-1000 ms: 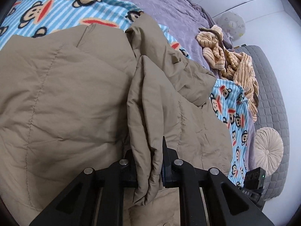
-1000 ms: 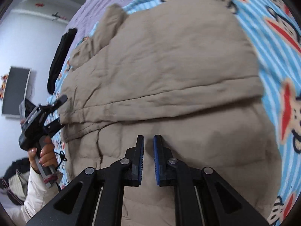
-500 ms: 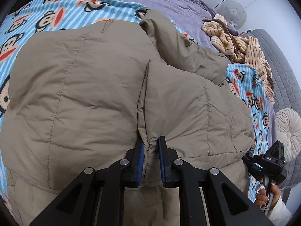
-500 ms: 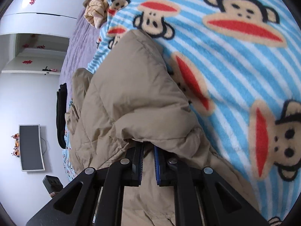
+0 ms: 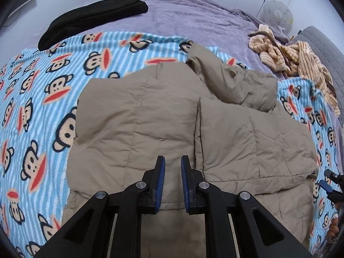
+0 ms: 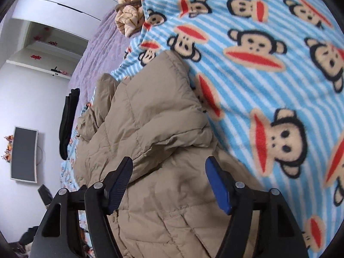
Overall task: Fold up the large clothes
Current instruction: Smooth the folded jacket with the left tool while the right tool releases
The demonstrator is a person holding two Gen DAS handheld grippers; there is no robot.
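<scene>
The tan quilted jacket lies on the monkey-print blanket that covers the near part of the bed, with one side panel folded inward over the body and a sleeve bunched near the collar end. The left gripper hovers above the jacket's middle with its fingers drawn narrow and nothing between them. The right gripper sits over the jacket's edge and its jaws are opening — the puffy folded hem lies below the gap, but the pads do not press on it. This looks like the release after one lengthwise fold, so the step in hand is letting go and resetting. The next move likely calls for taking the opposite side or the loose sleeve and laying it across the body; the padding is springy, so the fold may lift unless it is pressed flat. A striped garment and a black one lie well apart — not in play.
</scene>
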